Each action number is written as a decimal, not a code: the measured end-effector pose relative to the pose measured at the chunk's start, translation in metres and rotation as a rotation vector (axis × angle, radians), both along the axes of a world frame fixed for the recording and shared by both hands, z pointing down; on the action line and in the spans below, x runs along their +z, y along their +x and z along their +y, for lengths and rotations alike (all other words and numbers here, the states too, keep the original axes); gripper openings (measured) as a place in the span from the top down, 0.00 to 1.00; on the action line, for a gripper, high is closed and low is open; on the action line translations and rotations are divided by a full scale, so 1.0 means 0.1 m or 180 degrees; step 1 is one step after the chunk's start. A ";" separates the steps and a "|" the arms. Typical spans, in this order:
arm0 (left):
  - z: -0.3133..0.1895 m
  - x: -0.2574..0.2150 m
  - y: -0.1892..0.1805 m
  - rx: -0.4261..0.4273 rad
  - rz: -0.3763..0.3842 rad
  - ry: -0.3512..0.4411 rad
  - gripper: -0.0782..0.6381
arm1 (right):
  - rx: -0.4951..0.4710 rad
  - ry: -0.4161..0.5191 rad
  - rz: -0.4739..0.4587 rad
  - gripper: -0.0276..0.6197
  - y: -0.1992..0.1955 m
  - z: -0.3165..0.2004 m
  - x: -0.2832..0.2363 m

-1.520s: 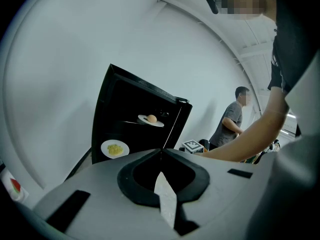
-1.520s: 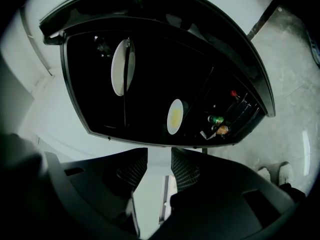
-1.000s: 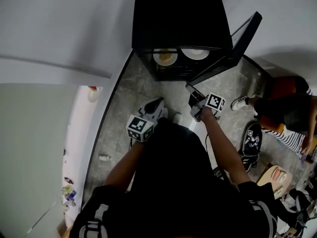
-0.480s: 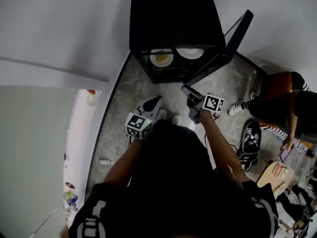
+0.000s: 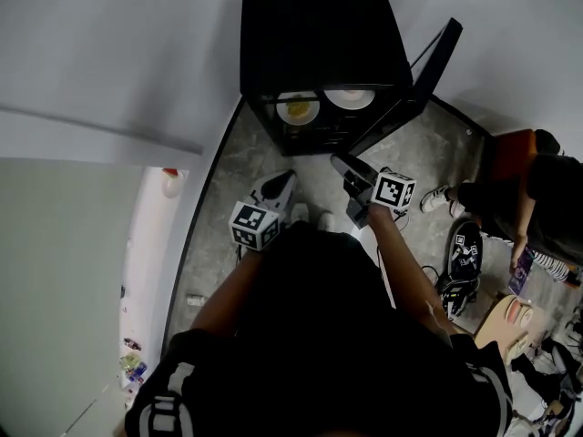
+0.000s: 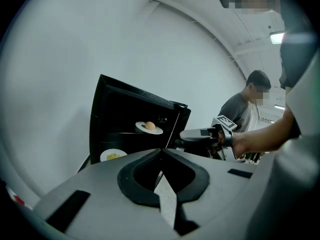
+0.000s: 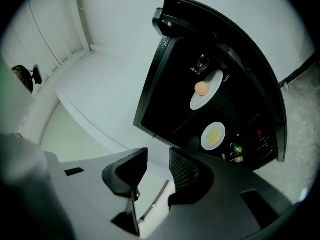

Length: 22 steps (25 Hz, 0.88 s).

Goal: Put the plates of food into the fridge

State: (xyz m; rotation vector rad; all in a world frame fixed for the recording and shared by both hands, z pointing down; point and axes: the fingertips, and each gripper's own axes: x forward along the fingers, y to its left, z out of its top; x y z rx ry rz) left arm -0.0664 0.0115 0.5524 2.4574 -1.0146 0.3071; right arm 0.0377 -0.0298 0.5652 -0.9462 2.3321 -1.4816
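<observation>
A person in a dark top stands on a grey speckled floor (image 5: pixel 239 166), seen from above, facing a low black fridge (image 5: pixel 314 35) whose door (image 5: pixel 414 85) hangs open to the right. Both forearms reach forward and down at about waist level, elbows bent, each hand holding a gripper aimed at the open fridge. The left gripper (image 5: pixel 288 180) sits lower and closer to the body; in its own view its jaws are pressed together at the tips, with nothing held. The right gripper (image 5: pixel 340 165) is held a little farther forward, near the bottom edge of the door; in its own view its jaws stand slightly apart with only empty space between them. Both plates of food are inside the fridge, well apart from the grippers: a plate with yellow food (image 5: pixel 298 108) on a lower shelf and a plate with a round tan item (image 6: pixel 149 128) on a shelf above. Small bottles (image 7: pixel 235 154) sit low in the fridge. A bystander (image 5: pixel 537 203) stands off to the right.
</observation>
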 end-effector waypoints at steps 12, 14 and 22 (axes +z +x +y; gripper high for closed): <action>-0.07 -0.07 0.07 0.0050 0.0018 0.0030 0.86 | -0.0113 0.0486 0.0436 0.73 -0.06 -0.04 -0.36; -0.08 -0.09 0.08 0.0068 0.0022 0.0038 0.86 | -0.0131 0.0575 0.0467 0.73 -0.07 -0.03 -0.40; -0.12 -0.14 0.10 0.0081 0.0014 0.0082 0.86 | -0.0040 0.0847 0.0719 0.73 -0.02 -0.02 -0.50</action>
